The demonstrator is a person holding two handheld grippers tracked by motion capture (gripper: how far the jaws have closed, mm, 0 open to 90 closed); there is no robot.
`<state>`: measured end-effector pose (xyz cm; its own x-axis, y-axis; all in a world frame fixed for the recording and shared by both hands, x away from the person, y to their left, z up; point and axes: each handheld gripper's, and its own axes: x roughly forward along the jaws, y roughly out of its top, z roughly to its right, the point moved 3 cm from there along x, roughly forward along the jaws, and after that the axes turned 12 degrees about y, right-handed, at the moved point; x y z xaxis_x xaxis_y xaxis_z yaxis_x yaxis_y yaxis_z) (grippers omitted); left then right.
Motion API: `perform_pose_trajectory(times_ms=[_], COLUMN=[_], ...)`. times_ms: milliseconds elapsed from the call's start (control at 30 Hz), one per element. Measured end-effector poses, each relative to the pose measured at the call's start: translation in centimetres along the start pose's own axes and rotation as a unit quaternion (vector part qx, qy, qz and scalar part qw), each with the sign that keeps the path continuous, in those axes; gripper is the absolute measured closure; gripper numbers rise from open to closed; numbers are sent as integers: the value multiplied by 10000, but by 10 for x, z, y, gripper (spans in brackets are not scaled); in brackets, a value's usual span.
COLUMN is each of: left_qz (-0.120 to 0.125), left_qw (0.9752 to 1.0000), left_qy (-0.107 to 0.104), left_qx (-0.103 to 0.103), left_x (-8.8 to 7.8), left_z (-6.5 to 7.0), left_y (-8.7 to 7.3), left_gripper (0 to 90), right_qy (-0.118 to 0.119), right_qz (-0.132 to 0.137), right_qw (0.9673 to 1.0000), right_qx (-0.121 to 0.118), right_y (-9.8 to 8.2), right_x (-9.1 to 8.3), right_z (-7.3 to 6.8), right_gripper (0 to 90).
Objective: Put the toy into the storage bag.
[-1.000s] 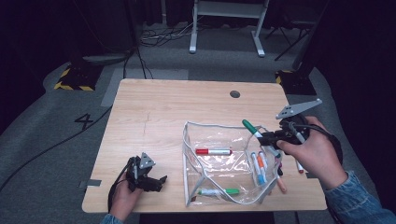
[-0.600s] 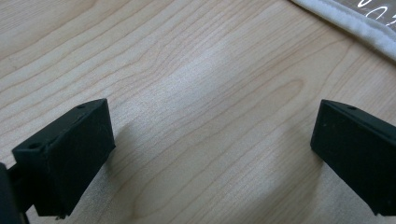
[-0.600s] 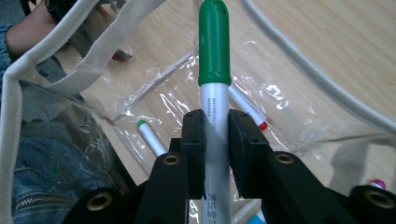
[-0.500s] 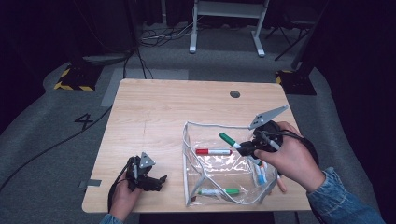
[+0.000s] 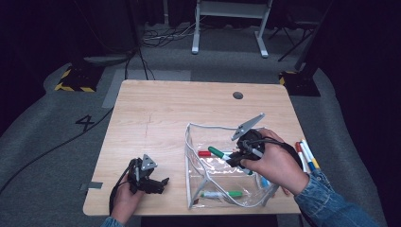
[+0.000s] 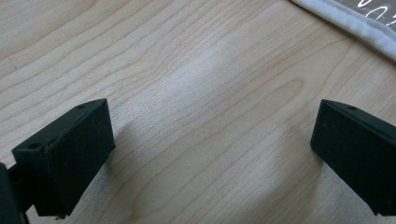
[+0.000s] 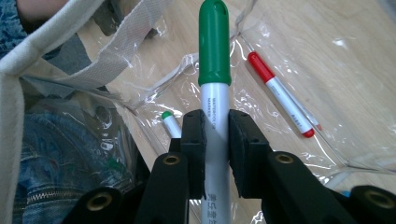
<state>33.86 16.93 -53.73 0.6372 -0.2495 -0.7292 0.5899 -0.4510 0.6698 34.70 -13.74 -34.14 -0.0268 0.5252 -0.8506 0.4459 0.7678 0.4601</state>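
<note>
2 markers already lie inside the clear pouch point(image 5: 222, 189): a red-capped one point(image 7: 280, 94) on its floor and a green-capped one point(image 5: 222, 194) near the front edge. The right gripper point(image 5: 235, 157) is clamped on a third, the green marker point(image 7: 214, 70), which sits squarely between the jaws with its cap pointing forward. In the high view it hangs over the pouch's open mouth, just above the red one. The left gripper point(image 6: 210, 154) rests on the bare table point(image 5: 165, 113) to the left of the pouch, jaws wide apart with nothing between them. More markers point(image 5: 305, 153) wait on the wood past the pouch's right side.

From where I stand, the step in hand looks like dropping this green marker into the pouch. To do it well, I would carry the cap well past the white-trimmed rim, then lower until the barrel is near the floor before letting go, so it does not bounce or roll out. Laying it parallel to the red marker would leave room for the rest. The soft plastic wall could fold inward under the gripper; the idle left gripper could steady the rim if it does.
</note>
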Motion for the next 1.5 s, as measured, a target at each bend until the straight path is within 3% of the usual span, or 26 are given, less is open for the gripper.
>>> perform_pose_trajectory(times_ms=[367, 667, 967, 1233, 1400, 1500], left_qz=[-1, 4, 0, 1, 1, 1], left_qw=[10000, 10000, 10000, 10000, 10000, 10000], left_qy=[0, -1, -1, 1, 0, -1], left_qx=[0, -8, 0, -3, 1, 0], left_x=[0, 0, 0, 0, 0, 0], left_z=[0, 0, 0, 0, 0, 0], left_y=[0, 0, 0, 0, 0, 0], left_gripper=[0, 0, 0, 0, 0, 0], right_qy=[153, 240, 299, 414, 486, 540], right_qz=[-368, -981, -1616, -1971, -2238, -2396], right_qw=[9992, 9949, 9864, 9794, 9731, 9682], right_qx=[-35, -21, -85, -141, -268, -472], right_y=[2, -3, -11, -15, -17, -18], right_x=[25, 49, 71, 85, 94, 97], right_z=[-2, -1, -1, 2, 5, 5], right_gripper=[770, 770, 771, 770, 770, 770])
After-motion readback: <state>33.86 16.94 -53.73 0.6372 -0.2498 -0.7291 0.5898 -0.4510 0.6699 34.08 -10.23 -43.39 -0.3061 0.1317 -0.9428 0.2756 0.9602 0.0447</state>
